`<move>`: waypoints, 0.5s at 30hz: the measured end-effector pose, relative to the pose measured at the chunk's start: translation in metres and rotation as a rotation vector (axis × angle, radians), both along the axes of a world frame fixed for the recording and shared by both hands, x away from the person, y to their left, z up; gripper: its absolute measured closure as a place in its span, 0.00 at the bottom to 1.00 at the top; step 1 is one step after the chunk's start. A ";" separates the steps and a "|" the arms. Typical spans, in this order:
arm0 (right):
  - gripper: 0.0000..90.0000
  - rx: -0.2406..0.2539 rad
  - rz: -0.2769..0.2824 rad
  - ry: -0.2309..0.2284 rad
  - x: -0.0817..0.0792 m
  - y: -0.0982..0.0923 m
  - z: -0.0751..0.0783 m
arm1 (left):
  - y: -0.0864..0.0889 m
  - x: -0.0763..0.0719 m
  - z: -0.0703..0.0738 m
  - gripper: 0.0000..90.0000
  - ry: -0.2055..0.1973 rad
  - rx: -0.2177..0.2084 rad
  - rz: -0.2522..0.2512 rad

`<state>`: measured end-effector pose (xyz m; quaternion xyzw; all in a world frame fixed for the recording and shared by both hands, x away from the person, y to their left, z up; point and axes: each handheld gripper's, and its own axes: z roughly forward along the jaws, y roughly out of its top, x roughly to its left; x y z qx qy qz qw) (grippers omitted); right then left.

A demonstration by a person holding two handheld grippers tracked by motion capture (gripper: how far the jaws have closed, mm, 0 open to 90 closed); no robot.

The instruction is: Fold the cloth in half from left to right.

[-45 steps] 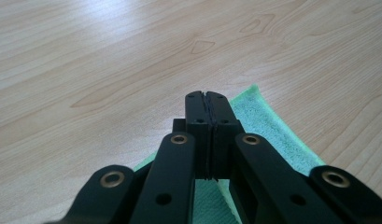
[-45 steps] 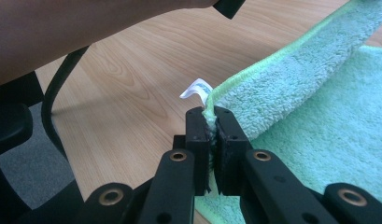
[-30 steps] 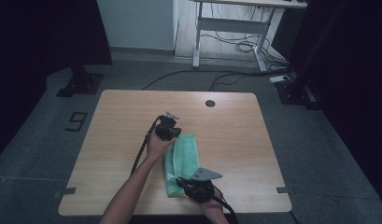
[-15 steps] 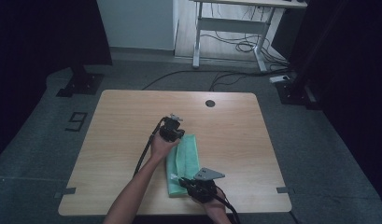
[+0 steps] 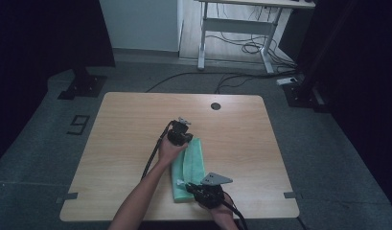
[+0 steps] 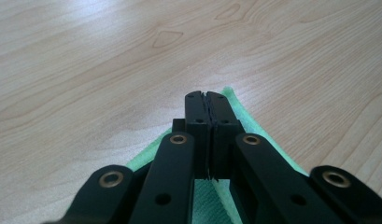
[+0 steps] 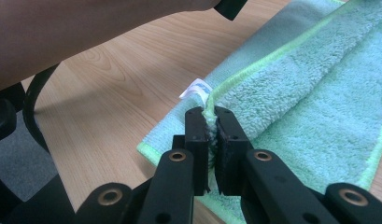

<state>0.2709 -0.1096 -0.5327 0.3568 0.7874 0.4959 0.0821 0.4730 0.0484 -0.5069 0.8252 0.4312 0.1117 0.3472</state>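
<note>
One green cloth [image 5: 190, 167] is counted on one wooden table [image 5: 126, 129], and one white label [image 7: 196, 87] is seen at the cloth's edge. Two grippers are counted: one left gripper [image 6: 207, 99] and one right gripper [image 7: 212, 114], each with two black jaws. Two hands are recorded, the left hand [image 5: 169, 151] and the right hand [image 5: 222, 215]. One round dark grommet [image 5: 215, 106] is noted in the tabletop. One second desk frame [image 5: 236, 28] is counted beyond the table.
</note>
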 end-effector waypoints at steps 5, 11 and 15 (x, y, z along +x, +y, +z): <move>0.94 0.010 -0.003 -0.007 -0.001 -0.002 0.003 | -0.003 0.002 0.001 0.98 0.000 0.000 0.001; 0.94 0.010 -0.014 -0.002 0.001 -0.008 0.002 | -0.008 0.006 -0.005 0.98 0.009 0.007 0.004; 0.94 0.011 -0.021 0.011 0.003 -0.013 0.000 | -0.010 0.008 -0.007 0.98 0.013 0.006 0.010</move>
